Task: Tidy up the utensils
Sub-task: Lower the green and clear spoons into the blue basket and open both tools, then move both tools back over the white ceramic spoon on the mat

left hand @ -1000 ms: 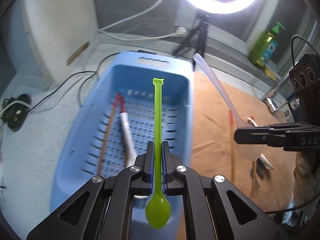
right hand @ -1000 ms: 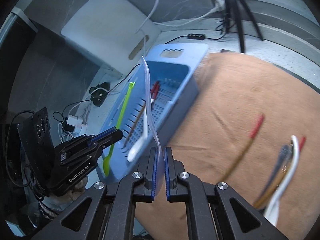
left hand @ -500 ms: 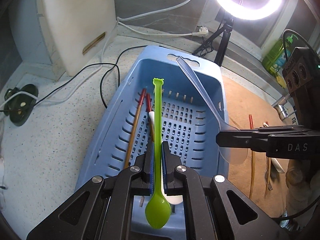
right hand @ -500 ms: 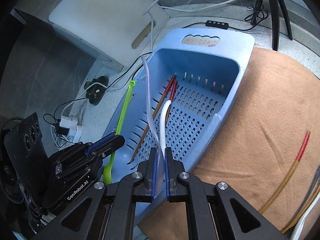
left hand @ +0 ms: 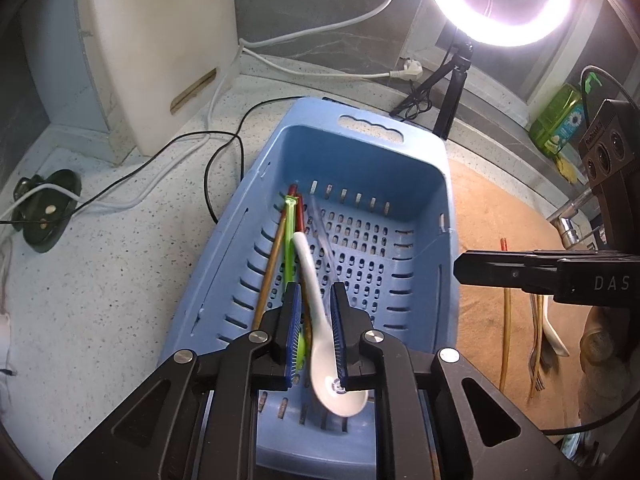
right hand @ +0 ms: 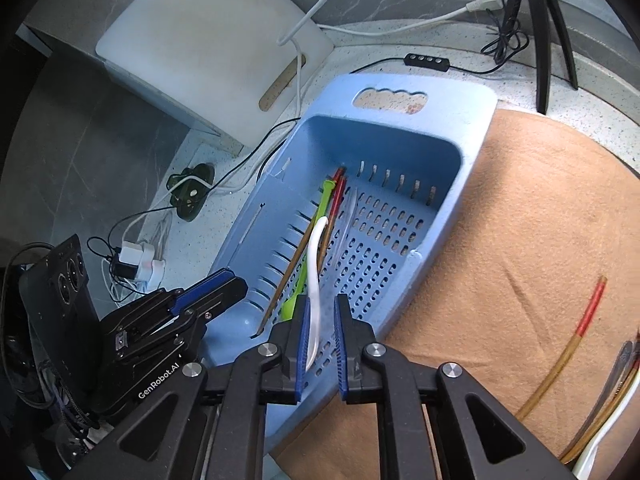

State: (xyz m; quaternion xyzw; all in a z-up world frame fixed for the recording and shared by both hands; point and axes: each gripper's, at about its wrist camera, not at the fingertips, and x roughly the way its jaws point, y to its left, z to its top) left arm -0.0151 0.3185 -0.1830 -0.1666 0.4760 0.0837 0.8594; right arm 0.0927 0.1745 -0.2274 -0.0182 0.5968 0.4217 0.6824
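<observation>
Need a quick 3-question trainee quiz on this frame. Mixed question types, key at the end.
1. True or false: the green spoon lies inside the blue basket.
2. Where do the leftover utensils outside the basket lie? A) on the orange cloth B) on the speckled counter C) in a sink
3. Fill in: the chopsticks in the basket have ___ tips.
Key: 1 true; 2 A; 3 red.

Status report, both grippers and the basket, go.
Left gripper and right gripper opening, nothing held. Green spoon and clear spoon down in blue basket beside white spoon. More utensils wait on orange mat.
</observation>
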